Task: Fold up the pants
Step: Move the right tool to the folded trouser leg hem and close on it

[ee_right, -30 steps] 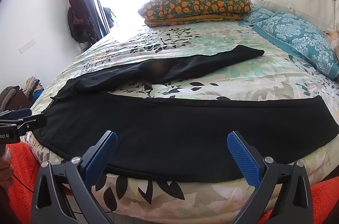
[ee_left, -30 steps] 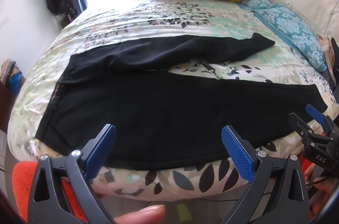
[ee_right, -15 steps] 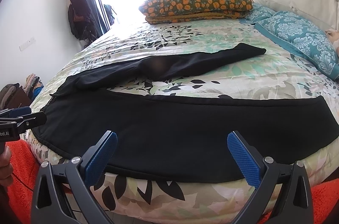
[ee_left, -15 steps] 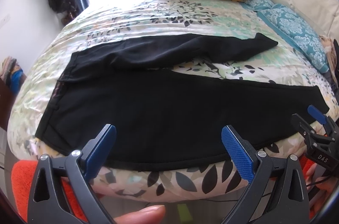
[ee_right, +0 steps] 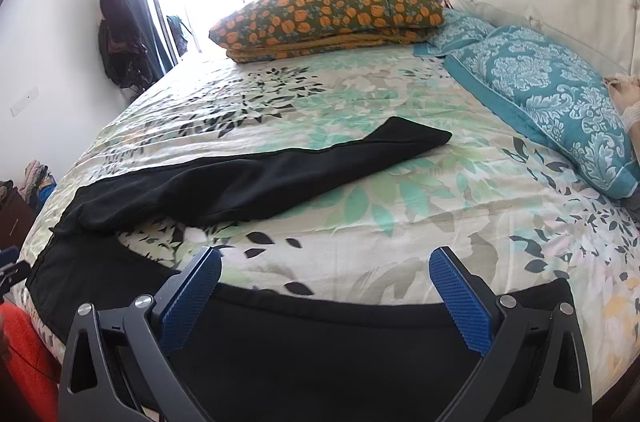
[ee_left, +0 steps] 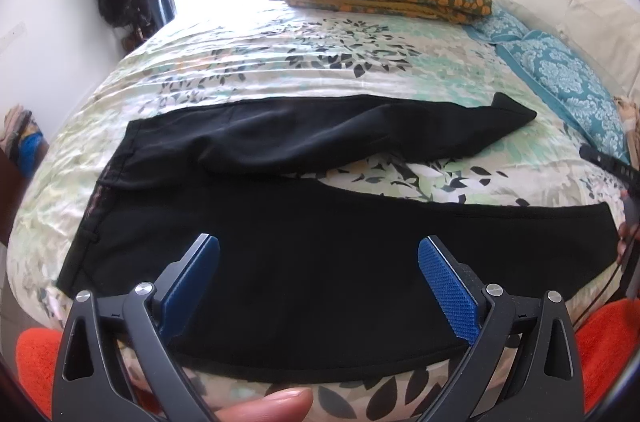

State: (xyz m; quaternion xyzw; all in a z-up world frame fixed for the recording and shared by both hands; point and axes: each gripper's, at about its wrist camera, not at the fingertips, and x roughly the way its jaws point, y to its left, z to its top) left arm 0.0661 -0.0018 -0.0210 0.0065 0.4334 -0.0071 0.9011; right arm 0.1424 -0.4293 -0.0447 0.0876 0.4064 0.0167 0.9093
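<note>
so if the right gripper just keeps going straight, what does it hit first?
Likely the near leg of the black pants, which fills the gap between the open right gripper fingers. Beyond it lies the floral bedspread. Depth is uncertain.

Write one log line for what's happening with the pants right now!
step: reach | black fabric pants: spread flat on floral bedspread, unfolded | left gripper: open above near leg | right gripper: open above near leg

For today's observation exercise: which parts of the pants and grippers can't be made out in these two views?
- Near edge of the pants, right wrist view: cut off by the frame and the open right gripper.
- Waistband detail, left wrist view: too dark.
- Right gripper in the left wrist view: mostly cropped at the frame edge.
- Left gripper: open, contact with the fabric unclear.
</note>
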